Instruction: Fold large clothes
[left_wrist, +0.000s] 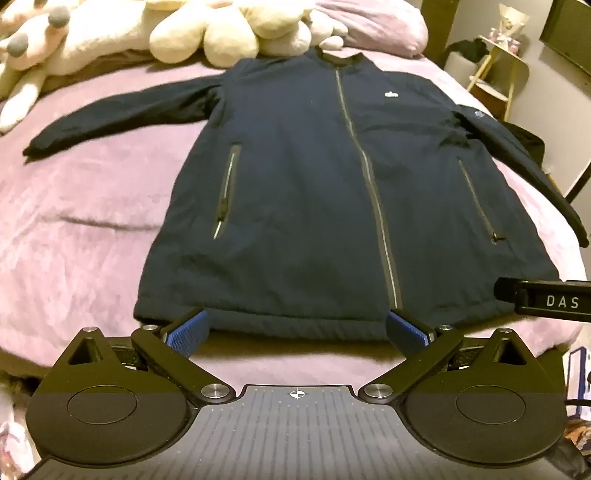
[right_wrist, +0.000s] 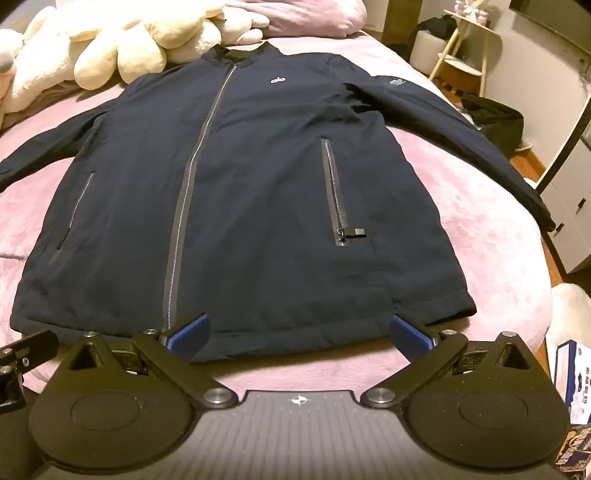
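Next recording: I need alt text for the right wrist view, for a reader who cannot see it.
A navy zip-up jacket lies flat, front up and zipped, on a pink blanket, sleeves spread to both sides. The right gripper hovers at the jacket's hem with its blue-padded fingers wide open, holding nothing. Cream plush toys sit beyond the collar.

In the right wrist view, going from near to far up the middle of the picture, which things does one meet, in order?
Right hand-held gripper, open and empty → strip of pink blanket → jacket hem → main zipper → jacket collar → cream plush toys at the head of the bed.
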